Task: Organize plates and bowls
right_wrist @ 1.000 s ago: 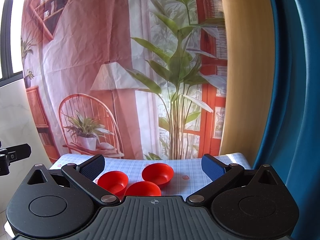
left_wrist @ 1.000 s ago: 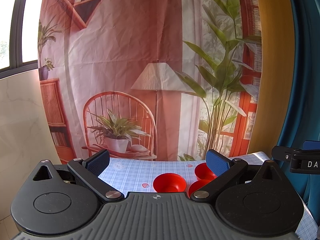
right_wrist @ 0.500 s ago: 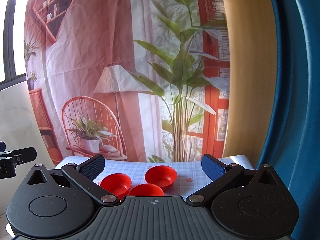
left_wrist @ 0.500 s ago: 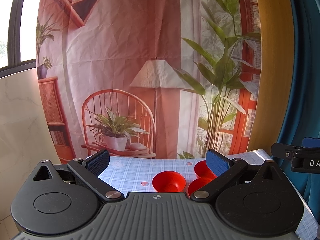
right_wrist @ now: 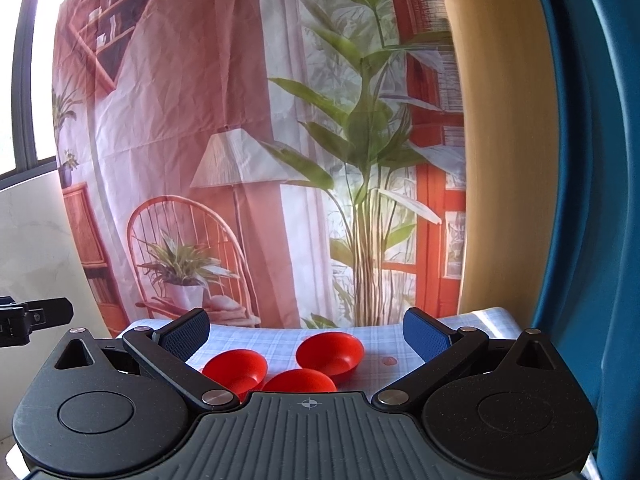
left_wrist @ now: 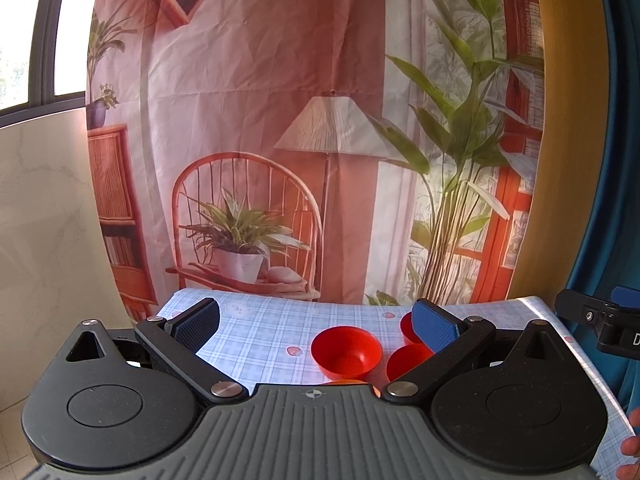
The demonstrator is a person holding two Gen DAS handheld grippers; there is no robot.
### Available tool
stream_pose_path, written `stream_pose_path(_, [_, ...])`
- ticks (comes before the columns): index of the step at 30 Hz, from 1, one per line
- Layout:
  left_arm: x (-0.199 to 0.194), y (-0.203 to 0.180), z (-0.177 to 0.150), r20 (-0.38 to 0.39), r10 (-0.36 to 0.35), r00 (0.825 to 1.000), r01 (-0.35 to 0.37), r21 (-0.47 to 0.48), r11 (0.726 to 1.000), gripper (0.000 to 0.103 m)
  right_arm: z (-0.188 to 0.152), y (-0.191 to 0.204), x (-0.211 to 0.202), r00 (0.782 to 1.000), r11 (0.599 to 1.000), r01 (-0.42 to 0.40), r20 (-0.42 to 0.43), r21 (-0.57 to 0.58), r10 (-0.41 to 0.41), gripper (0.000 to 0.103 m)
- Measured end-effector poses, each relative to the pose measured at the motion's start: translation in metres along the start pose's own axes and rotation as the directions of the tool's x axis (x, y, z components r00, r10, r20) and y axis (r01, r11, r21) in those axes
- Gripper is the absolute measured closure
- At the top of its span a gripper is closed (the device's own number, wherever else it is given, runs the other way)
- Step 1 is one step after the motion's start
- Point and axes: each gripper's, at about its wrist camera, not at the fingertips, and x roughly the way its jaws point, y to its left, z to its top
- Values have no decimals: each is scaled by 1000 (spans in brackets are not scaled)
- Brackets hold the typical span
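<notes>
Hovering over the near edge of the checked tablecloth (left_wrist: 256, 332), with the left gripper (left_wrist: 316, 324) spread wide and holding nothing, and the right gripper (right_wrist: 306, 335) likewise spread wide and empty. Ahead, on the cloth, three red bowls grouped close together: left bowl (right_wrist: 236, 368), near bowl (right_wrist: 300, 382) partly hidden behind the body of the right tool, and far bowl (right_wrist: 330, 354), all upright with mouths up. Rims touching or only just beside each other: not possible to tell. From the left wrist, also a thin orange edge (left_wrist: 346, 381) just above the tool body, too little of it visible to name. No plates in view.

Judged as the very beginning: nothing stacked yet, and the approach to a first bowl probably the step in hand. For doing it well:

- Choose a bowl on the outside of the group, for example the left bowl for the left gripper, to avoid pushing the neighbours.
- Tilt the tool downward first, since now pointing almost level, above the bowls.
- Bring one finger inside the wall and the other outside, then pinch the rim gently.
- Close fully before lifting, the smooth plastic being probably light and slippery.
- Lift straight up, carry over the next bowl, lower centred, and release only when seated.
- Keep the two tools well apart to prevent a collision over so small a group.
</notes>
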Motion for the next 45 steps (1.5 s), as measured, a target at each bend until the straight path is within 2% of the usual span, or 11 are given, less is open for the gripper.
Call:
stream_pose_path(3, [9, 1, -13, -18, 15, 1000, -16, -9, 1000, 0, -15, 4, 9, 999, 998, -40, -24, -44, 39, 0])
stream_pose_path(10, [33, 1, -41, -88, 33, 996, -33, -4, 999, 0, -47, 11, 30, 989, 993, -103, -114, -65, 95, 0])
stream_pose_path(14, [48, 6, -62, -118, 36, 992, -39, -28, 999, 0, -66, 15, 36, 986, 991, -108, -136, -80, 96, 0])
stream_pose_path(18, [63, 8, -85, -186, 10, 982, -18, -44, 999, 0, -87, 9, 44, 981, 993, -105, -172, -60, 94, 0])
stream_pose_path(23, [78, 10, -106, -235, -13, 972, 0, -58, 998, 0, -113, 4, 54, 972, 994, -92, -224, -65, 76, 2])
stream_pose_path(27, [88, 6, -124, -306, -29, 952, 14, -51, 999, 0, -131, 1, 60, 960, 994, -99, -268, -41, 84, 9])
stream_pose_path(29, [91, 3, -134, -335, -36, 942, 24, -40, 999, 1, -139, -1, 62, 954, 995, -99, -288, -32, 86, 16])
stream_pose_path(33, [97, 1, -148, -372, -63, 926, 44, -59, 997, 4, -154, -4, 67, 940, 995, -95, -329, -16, 84, 23])
stream_pose_path(35, [100, 0, -154, -397, -81, 914, 57, -71, 996, 9, -160, -6, 69, 933, 996, -93, -349, -9, 84, 30])
stream_pose_path(42, [114, -6, -176, -494, -137, 859, 107, -89, 990, 31, -176, -15, 75, 912, 996, -82, -400, 39, 91, 36])
stream_pose_path(45, [117, -8, -181, -519, -157, 840, 123, -99, 987, 38, -181, -17, 77, 902, 995, -83, -420, 54, 98, 43])
